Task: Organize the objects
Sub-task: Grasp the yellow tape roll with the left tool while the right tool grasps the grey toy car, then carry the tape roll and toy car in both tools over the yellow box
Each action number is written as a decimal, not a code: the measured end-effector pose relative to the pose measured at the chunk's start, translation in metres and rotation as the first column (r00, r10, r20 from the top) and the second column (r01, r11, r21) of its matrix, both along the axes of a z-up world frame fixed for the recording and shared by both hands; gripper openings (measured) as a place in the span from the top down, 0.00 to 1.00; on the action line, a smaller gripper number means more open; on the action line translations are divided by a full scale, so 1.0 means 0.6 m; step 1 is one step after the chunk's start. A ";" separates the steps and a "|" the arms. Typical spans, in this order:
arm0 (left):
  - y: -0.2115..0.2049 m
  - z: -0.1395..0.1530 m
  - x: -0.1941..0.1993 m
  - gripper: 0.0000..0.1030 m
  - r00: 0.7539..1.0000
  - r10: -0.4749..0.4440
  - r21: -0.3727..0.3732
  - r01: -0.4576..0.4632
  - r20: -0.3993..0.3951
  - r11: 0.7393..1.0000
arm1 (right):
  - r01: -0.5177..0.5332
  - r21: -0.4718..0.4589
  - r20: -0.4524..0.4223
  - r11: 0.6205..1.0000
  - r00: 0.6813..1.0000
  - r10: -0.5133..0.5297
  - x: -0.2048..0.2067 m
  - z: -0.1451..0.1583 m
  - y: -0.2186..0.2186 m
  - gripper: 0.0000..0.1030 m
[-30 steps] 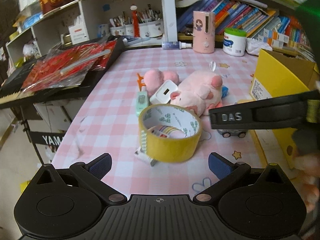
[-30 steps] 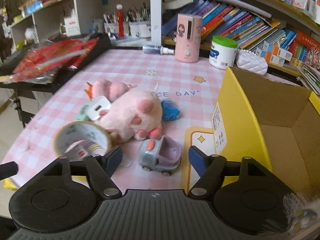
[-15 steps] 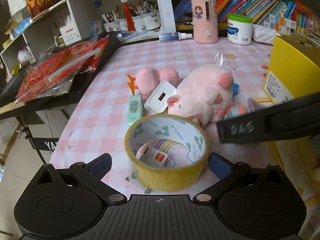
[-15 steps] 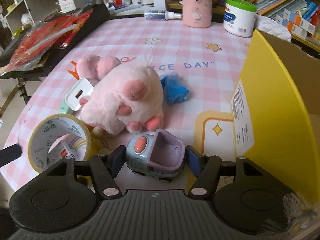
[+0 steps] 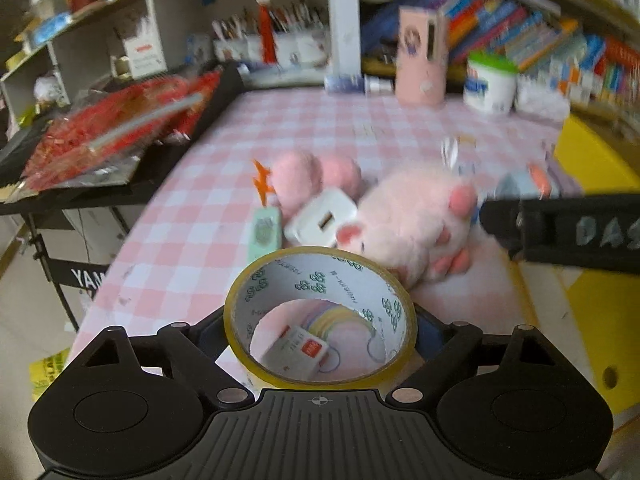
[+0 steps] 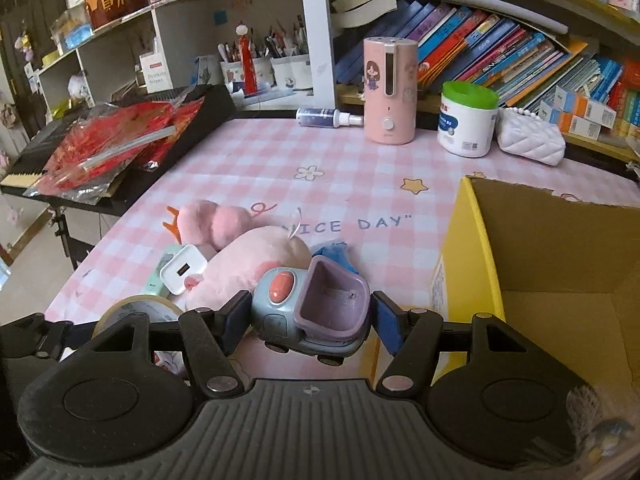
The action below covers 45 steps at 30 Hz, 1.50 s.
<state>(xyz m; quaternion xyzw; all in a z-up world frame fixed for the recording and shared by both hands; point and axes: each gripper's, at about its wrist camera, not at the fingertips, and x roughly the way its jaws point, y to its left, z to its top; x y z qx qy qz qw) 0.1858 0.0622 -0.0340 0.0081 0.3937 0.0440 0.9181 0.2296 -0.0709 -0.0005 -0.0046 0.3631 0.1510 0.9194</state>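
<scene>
The big yellow box [image 6: 532, 280] stands on the right side of the pink checked table [image 6: 280, 160]. Its top is open, and the part of the inside that shows is bare brown card. It sits just to the right of the right gripper [image 6: 308, 316], so that hand is the nearer one to it, and I think the toy car [image 6: 312, 312] goes in there next with a short move to the right.

The pink plush pig [image 6: 248, 268] lies in the middle of the table, on its side, with its long body running left to right. A white charger [image 6: 182, 270] leans on it.

The roll of tape [image 5: 320, 316] lies flat, hole up, at the near edge. The left gripper [image 5: 320, 328] has one finger on each side of it. Its jaws have just been closing in on the roll, and they look to be touching its sides now. A small card shows through the hole.

The right gripper is pinching the toy car by its two sides. The car looks to be lifted off the table, its long way pointing away from the hand.
</scene>
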 end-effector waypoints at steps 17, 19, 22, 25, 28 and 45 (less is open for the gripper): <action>0.036 0.056 -0.139 0.12 0.993 0.020 -0.043 -0.016 0.116 0.999 | -0.029 0.018 0.060 0.999 0.998 0.028 -0.116 0.028 0.029 0.40; 0.035 0.051 -0.156 0.12 0.995 0.009 -0.048 -0.004 0.096 0.999 | -0.022 0.017 0.055 1.000 0.998 0.021 -0.138 0.025 0.029 0.40; 0.033 0.047 -0.184 0.12 0.997 -0.020 -0.057 0.025 0.075 0.998 | -0.001 0.014 0.039 1.000 0.999 0.001 -0.168 0.022 0.026 0.40; 0.030 0.047 -0.211 0.12 0.997 -0.047 -0.064 0.051 0.066 0.997 | 0.029 0.013 0.013 0.999 0.999 -0.029 -0.197 0.016 0.018 0.40; 0.027 0.046 -0.234 0.12 0.996 -0.068 -0.064 0.072 0.060 0.995 | 0.064 0.013 -0.008 0.998 0.998 -0.064 -0.226 0.010 0.008 0.40; -0.014 0.043 -0.317 0.12 0.976 -0.211 -0.082 0.214 0.048 0.973 | 0.219 0.014 -0.097 0.976 0.971 -0.217 -0.350 -0.019 -0.060 0.40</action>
